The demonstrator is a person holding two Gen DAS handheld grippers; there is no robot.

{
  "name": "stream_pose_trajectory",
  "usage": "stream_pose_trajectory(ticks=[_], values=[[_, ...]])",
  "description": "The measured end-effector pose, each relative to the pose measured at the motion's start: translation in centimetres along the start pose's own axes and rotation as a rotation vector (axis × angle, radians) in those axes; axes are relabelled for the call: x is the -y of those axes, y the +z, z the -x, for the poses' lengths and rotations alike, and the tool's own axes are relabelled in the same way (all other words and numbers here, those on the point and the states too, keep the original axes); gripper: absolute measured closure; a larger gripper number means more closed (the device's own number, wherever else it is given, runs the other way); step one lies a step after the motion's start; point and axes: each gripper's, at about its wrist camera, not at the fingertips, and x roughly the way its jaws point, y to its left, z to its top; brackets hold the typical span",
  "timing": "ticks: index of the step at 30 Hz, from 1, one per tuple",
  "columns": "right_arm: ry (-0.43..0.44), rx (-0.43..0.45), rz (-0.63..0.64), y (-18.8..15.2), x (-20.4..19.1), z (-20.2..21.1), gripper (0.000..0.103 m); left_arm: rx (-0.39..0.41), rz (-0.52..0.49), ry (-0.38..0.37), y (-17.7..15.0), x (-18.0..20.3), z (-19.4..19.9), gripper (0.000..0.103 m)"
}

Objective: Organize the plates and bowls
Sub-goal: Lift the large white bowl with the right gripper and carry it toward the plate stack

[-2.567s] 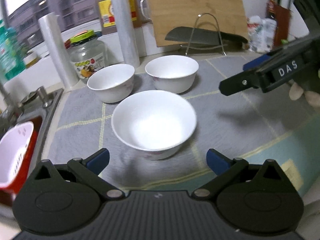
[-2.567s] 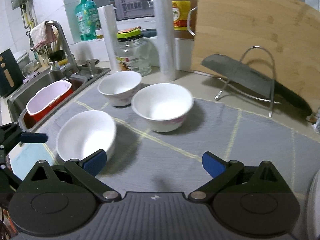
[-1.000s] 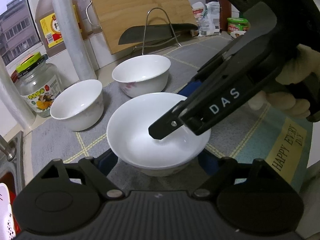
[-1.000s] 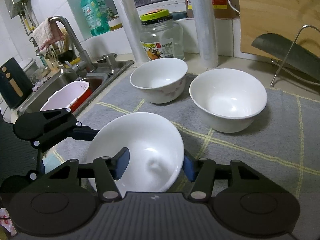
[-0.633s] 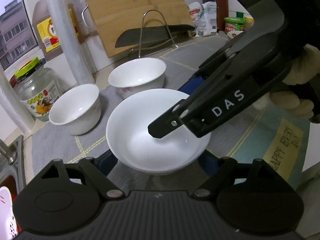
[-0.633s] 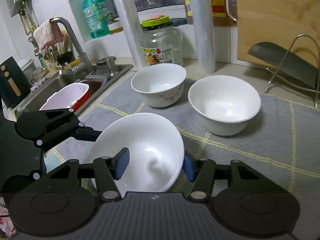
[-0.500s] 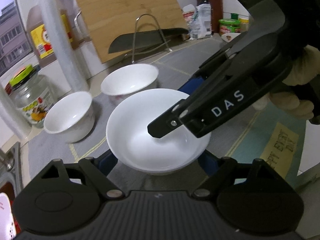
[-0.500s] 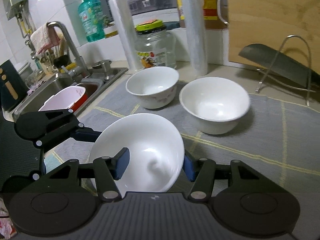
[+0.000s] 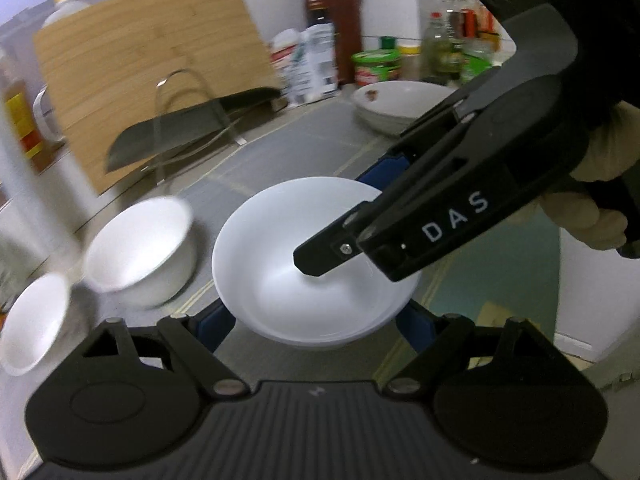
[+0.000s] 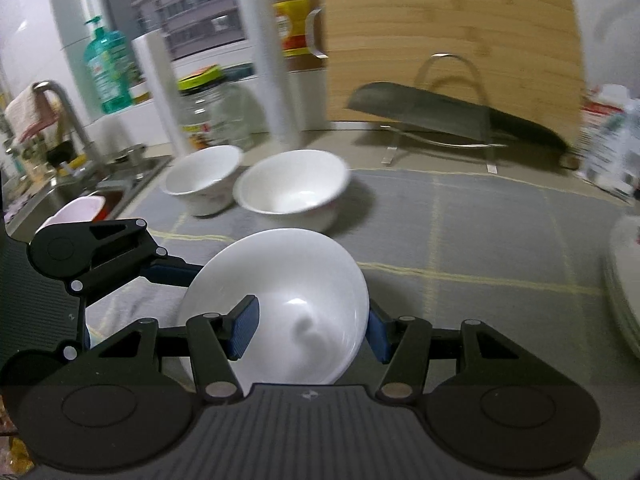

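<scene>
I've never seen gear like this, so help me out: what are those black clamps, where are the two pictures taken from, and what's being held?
They are hand-held grippers, one in each of a person's hands, each with a camera looking along its fingers. Both grip one white bowl: the left gripper clasps its sides, and the right gripper pinches its rim, one finger inside. In the left picture the big arm marked DAS is the right gripper. Two more bowls sit on a grey mat, with plates at the right edge.
</scene>
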Motion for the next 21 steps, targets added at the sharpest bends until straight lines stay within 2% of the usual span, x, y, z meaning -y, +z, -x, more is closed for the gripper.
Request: stream_pose_trajectory(ticks=[11,21], values=[[-0.114,0.009,-0.069,-1.8,4.4,2.3,0.041,0.02,-0.045,-0.103,2.8,2.7,-3.1,0.017],[-0.143,0.008,-0.112,-2.7,6.4,2.8,0.041,0.01,-0.083,-0.127,3.6,4.2,-4.9,0.017]])
